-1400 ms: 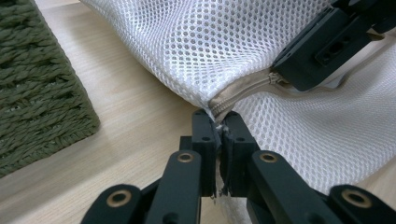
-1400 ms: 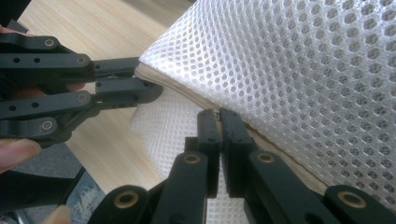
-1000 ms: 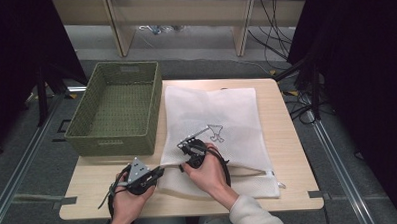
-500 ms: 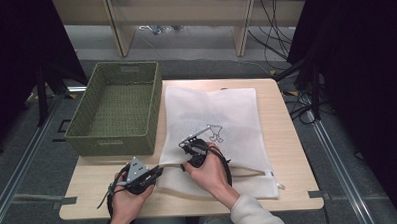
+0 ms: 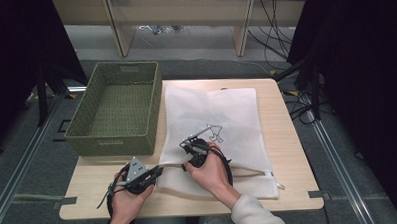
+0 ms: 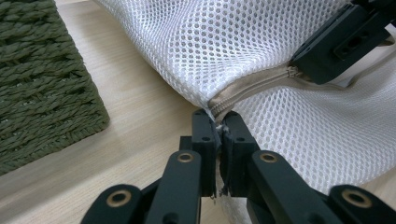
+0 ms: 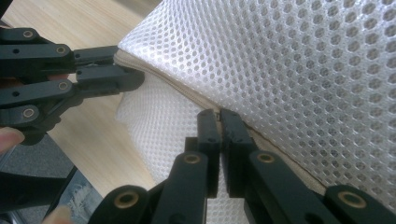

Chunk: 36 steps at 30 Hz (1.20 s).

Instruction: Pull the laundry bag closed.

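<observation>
both grippers' jaws clamped tight

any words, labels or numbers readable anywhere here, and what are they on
None can be read.
White mesh laundry bag: a small dark line drawing, no letters that can be made out.
Green woven basket: a pale patch on its far wall, too small to read.
Left gripper and right gripper: no markings on their black jaws.

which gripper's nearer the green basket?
Left. The left gripper pinches the mesh bag corner just below the green basket. The right gripper is clamped farther along the zipper, away from it.
</observation>
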### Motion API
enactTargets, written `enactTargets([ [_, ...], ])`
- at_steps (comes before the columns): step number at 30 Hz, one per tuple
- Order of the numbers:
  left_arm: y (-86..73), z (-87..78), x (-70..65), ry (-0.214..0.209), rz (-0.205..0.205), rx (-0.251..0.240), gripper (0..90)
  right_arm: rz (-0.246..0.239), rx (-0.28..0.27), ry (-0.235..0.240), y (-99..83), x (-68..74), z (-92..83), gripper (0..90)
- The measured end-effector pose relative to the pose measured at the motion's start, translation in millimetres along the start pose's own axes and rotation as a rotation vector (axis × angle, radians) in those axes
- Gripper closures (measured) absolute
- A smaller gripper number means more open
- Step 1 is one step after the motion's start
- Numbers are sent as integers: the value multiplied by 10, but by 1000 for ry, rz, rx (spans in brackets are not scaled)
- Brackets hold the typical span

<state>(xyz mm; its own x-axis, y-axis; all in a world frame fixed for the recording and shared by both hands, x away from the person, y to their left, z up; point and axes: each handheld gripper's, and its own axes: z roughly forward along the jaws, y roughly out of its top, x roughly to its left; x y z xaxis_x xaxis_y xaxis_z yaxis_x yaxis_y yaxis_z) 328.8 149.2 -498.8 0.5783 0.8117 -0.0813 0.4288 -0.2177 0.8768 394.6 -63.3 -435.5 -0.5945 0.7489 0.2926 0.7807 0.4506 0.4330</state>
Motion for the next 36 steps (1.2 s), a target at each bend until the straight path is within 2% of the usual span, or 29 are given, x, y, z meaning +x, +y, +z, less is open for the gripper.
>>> enactTargets([
  [2,4,-5,6,0,14,5,842,2,2,-10,0,-1,3,884],
  [3,-1,1,-3,-2,-4,0,842,1,4,-15,-2,-10,1,884],
  [8,0,-3,0,0,1,4,842,6,3,-15,-2,-10,-4,884],
  [9,1,-3,1,0,7,5,842,5,5,-14,-3,-11,-3,884],
  [10,4,-5,7,1,19,5,842,8,9,-31,-3,-6,6,884],
  [11,-2,2,-2,-6,-6,-1,842,9,9,-37,-4,-7,6,884],
  [12,0,-2,4,-7,-1,5,842,6,5,-14,-5,-17,-4,884],
  [13,-1,-3,3,-1,1,3,842,5,9,-12,-4,-22,-10,883],
  [14,2,-5,13,-6,15,5,842,5,5,-21,-5,-23,-9,884],
  [21,2,-5,12,-3,15,4,842,13,5,-26,-8,-24,-16,883],
  [23,-3,-6,7,0,-10,6,842,17,4,-37,-15,-38,-23,884],
  [24,-2,-7,4,3,-7,5,842,18,0,-33,-18,-44,-24,883],
  [25,1,-6,12,-2,13,4,842,37,3,-30,-22,-34,-34,884],
  [27,1,-5,14,-2,12,3,842,19,7,-27,-20,-45,-37,883],
  [31,1,-8,11,3,11,5,842,15,5,-25,-20,-44,-38,883],
  [33,1,-8,9,5,8,5,842,23,9,-37,-20,-43,-34,884],
  [35,-3,-7,3,0,-10,5,842,44,13,-46,-26,-37,-39,883],
  [36,-2,-7,4,3,-2,4,842,48,18,-45,-27,-43,-39,884],
])
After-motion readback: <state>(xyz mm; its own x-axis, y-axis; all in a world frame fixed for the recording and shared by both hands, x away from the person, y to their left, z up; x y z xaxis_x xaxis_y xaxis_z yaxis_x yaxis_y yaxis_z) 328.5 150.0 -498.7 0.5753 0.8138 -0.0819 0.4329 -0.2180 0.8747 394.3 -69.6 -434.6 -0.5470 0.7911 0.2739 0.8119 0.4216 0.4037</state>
